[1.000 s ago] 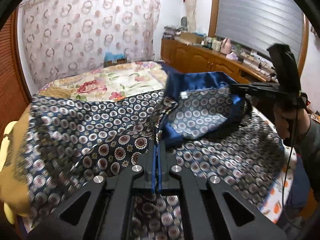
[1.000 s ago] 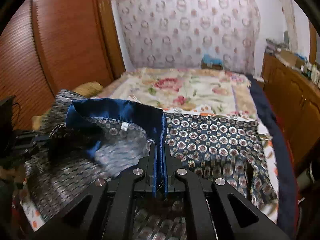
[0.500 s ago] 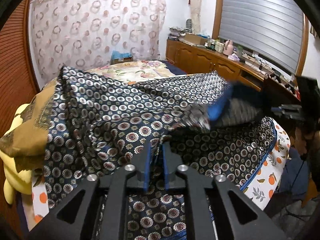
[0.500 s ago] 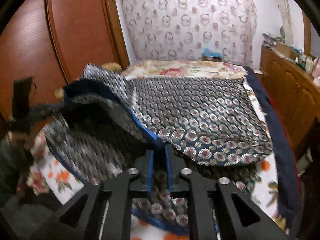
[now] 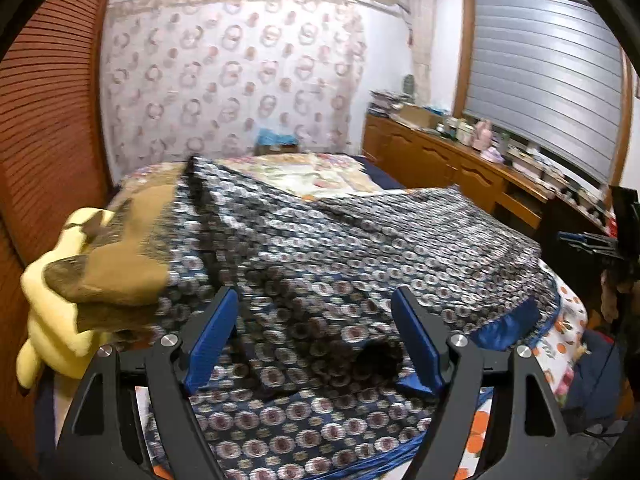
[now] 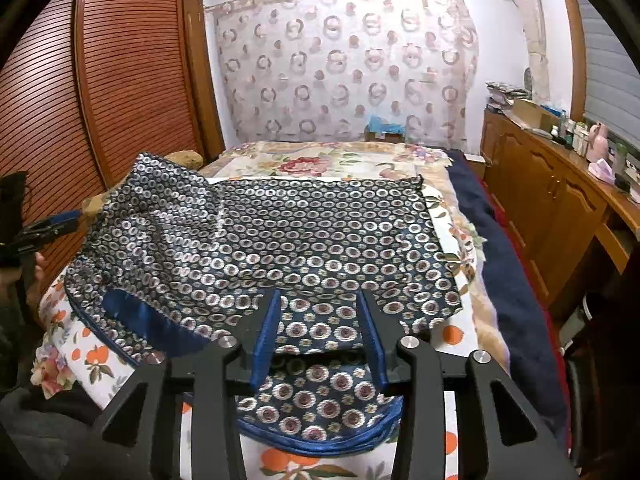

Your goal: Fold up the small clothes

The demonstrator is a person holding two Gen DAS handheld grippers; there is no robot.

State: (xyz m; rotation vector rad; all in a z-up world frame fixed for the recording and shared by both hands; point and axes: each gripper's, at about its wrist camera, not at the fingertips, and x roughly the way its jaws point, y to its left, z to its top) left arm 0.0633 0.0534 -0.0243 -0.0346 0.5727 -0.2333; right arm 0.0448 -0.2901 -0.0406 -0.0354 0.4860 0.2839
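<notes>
Left gripper (image 5: 316, 334): jaws spread wide and opening, blue pads clear of the cloth; patterned fabric lies between and below them but is not pinched. Right gripper (image 6: 320, 326): jaws part-spread and opening, nothing clamped, cloth visible in the gap beneath.

Change since a second ago: both grippers were then pressed tight on the hem of the garment (image 6: 280, 240), lifting its blue-lined edge. Half a second ago the flap was mid-air, carried toward the near side. Now both have let go and the flap has dropped.

Garment position: navy piece with ring print, lying on the bed (image 6: 460, 332), the upper layer folded over toward the near edge. In the right wrist view it lies fairly flat, with a strip of blue lining (image 6: 148, 320) turned out at the near left. In the left wrist view the left side is blurred and humped over a tan cushion (image 5: 120, 264) and a yellow soft toy (image 5: 44, 320).

Judgement: one fold is laid. Next is probably smoothing or a second fold; the humped left side may spoil the alignment.

Beyond: floral bedspread (image 6: 320, 160), patterned curtain (image 6: 344, 64), wooden cabinets (image 6: 560, 216).
</notes>
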